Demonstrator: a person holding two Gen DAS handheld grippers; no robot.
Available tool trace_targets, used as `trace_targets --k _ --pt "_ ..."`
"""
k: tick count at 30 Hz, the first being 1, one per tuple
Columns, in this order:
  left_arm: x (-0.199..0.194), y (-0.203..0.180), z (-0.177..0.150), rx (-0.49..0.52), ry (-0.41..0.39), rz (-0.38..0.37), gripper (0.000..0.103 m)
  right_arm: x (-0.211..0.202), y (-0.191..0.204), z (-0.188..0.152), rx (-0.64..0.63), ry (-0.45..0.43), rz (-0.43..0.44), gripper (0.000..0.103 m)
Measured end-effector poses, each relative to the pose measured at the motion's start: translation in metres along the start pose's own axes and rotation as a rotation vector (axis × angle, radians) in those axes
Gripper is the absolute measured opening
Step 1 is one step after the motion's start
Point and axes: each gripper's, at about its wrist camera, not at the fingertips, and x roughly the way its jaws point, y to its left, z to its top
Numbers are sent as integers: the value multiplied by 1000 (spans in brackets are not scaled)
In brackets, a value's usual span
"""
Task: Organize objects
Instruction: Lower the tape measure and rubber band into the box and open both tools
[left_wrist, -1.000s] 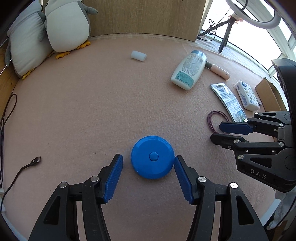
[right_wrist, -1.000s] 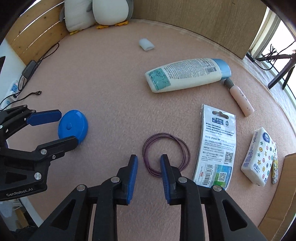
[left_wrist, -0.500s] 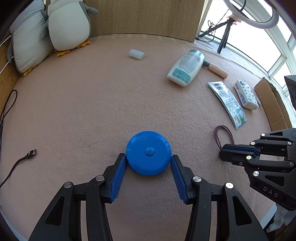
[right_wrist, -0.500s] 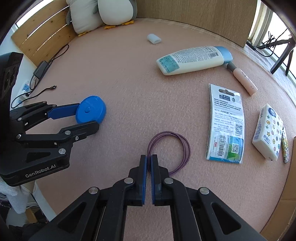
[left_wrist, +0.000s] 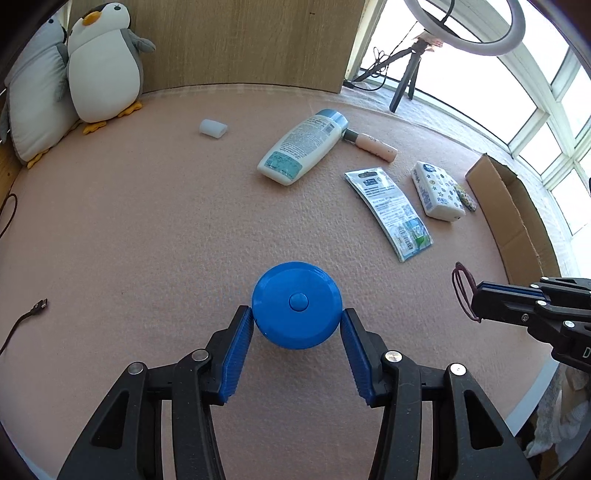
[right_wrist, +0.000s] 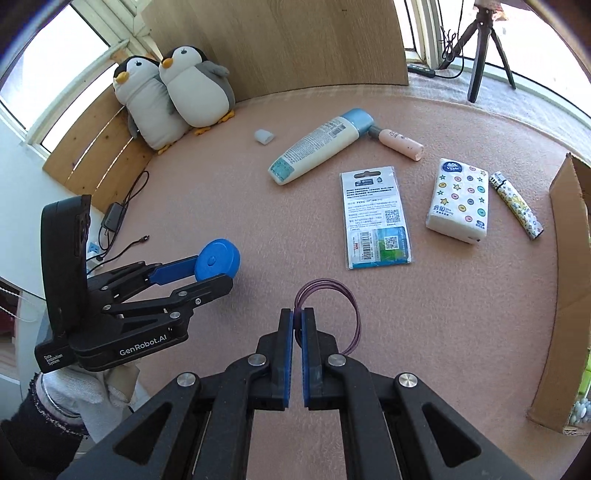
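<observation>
A round blue tape-measure case (left_wrist: 297, 304) sits between the blue pads of my left gripper (left_wrist: 296, 318), which is shut on its sides. In the right wrist view the same blue case (right_wrist: 217, 258) is held in the left gripper (right_wrist: 192, 277) at the left, just above the pink mat (right_wrist: 258, 206). My right gripper (right_wrist: 297, 317) is shut on a purple elastic loop (right_wrist: 325, 282), which sticks out past the fingertips. The left wrist view shows that purple loop (left_wrist: 461, 291) hanging from the right gripper (left_wrist: 491, 295) at the far right.
On the mat lie a lotion bottle (right_wrist: 317, 146), a pink tube (right_wrist: 400, 144), a carded packet (right_wrist: 375, 218), a tissue pack (right_wrist: 460, 201), a patterned lighter (right_wrist: 515, 205) and a small white cap (right_wrist: 263, 136). A cardboard box (right_wrist: 570, 266) stands at the right, plush penguins (right_wrist: 195, 90) at the back left.
The left gripper closed onto the blue case and the right gripper closed onto the purple loop. Both grippers have since risen, carrying these things up from the mat.
</observation>
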Motion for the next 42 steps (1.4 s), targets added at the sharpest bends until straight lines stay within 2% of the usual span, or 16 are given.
trace_targets --k 8,15,21,28,35,42 --pt "-3 -68 19 90 -26 -67 53 -64 -46 -7 83 -118 -36 4" --pt "1 -148 41 207 -47 -133 53 -114 -105 -22 162 -201 -129 4" --pt "12 -223 53 302 -47 -198 53 -145 -163 -41 251 -240 -202 4" --pt "32 -302 58 387 -33 -250 53 -159 -216 -61 333 -246 -236 4" --pt "55 -342 61 426 -13 -257 53 -161 -244 -72 379 -243 -238 4" --pt "60 -350 63 422 1 -259 53 -162 -253 -78 398 -240 -241 7"
